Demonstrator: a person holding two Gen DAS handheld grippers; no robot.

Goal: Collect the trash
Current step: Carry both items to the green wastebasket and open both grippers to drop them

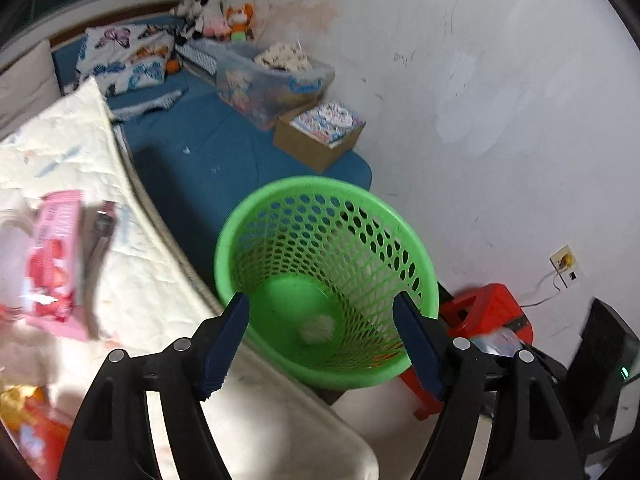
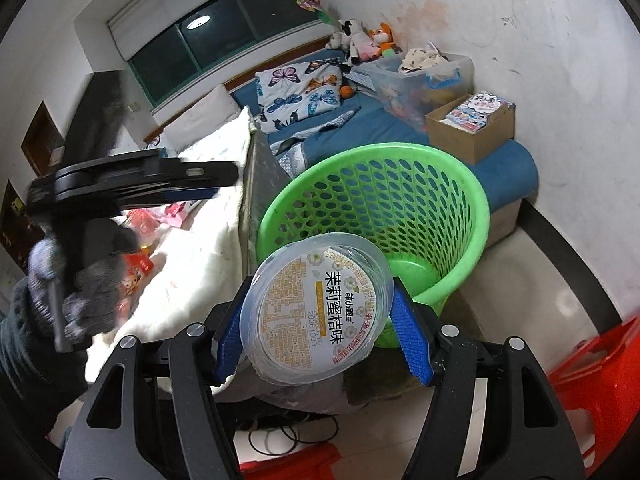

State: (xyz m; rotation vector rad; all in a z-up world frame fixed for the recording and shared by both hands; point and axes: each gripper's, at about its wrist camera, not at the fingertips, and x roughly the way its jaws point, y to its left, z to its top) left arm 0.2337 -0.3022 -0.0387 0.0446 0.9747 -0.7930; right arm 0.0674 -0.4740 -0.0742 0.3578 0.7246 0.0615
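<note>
— Nearest the right wrist camera, what is seen?

— Blue pads of the right gripper (image 2: 322, 332) are seen pressed against both sides of a clear plastic cup (image 2: 316, 312). The cup is held tilted, its printed foil lid turned toward the lens, and it is clenched firmly between the two fingers.

— Where is the cup placed in relation to the bin?

— It is held just in front of the near rim of the green basket (image 2: 472, 208), which is stood on the floor beside the bed edge. The cup is not yet inside it.

— And the left gripper?

— The left gripper (image 1: 322, 344) is seen with its jaws spread apart and nothing between them. It is held over the green basket (image 1: 280, 192), so that the mesh wall and bottom are viewed through the gap. A small white crumpled scrap (image 1: 318, 329) is seen lying on the basket's bottom.

— Is other trash visible?

— A pink wrapper (image 1: 54, 264) is seen, blurred, on the cream quilt (image 1: 132, 280) to the left of the basket, and an orange packet (image 1: 28, 424) lies nearer the lower edge. In the right wrist view a gloved hand (image 2: 84, 292) is seen gripping the handle of the left tool above the quilt.

— What is set behind the basket?

— A blue mattress (image 1: 208, 152) is seen, with a cardboard box (image 1: 316, 136) and a clear storage tub (image 1: 272, 84) against the wall.
</note>
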